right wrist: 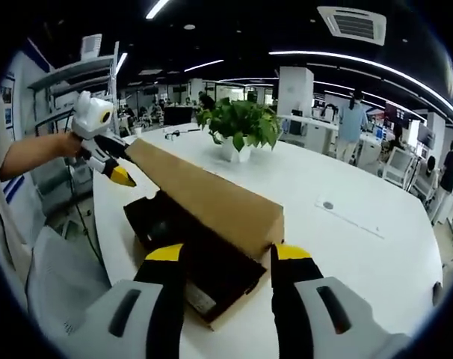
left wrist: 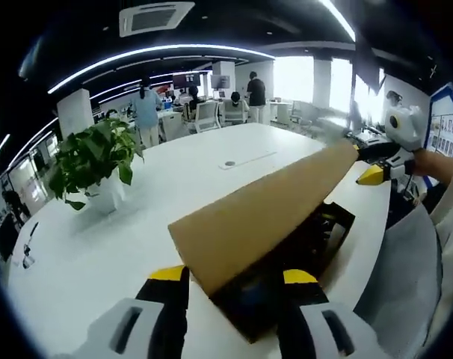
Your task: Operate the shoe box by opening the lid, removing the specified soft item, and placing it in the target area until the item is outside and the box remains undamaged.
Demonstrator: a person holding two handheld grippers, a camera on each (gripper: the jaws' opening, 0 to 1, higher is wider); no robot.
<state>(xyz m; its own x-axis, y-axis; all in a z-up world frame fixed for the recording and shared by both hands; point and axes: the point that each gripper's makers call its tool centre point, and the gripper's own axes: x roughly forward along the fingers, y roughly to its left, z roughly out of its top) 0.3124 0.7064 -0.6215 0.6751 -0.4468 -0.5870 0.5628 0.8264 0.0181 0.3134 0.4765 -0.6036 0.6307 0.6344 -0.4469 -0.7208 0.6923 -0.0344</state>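
1. Jaws of the left gripper (left wrist: 234, 288) are seen spread apart at one end of the shoe box (left wrist: 301, 258), and those of the right gripper (right wrist: 220, 262) spread at the other end; nothing is seen clamped between either pair.
2. The shoe box is set on a white table (left wrist: 122, 239), near its edge, with the brown lid (left wrist: 264, 206) raised and tilted across the dark interior.
3. An open office is seen around it, with ceiling light strips, desks, chairs and several people standing in the background.
4. A potted plant (left wrist: 92, 161) is placed further along the table, well apart from the box.
5. The lid blocks most of the interior; a dark mass is made out inside, possibly the soft item, but it cannot be told apart.
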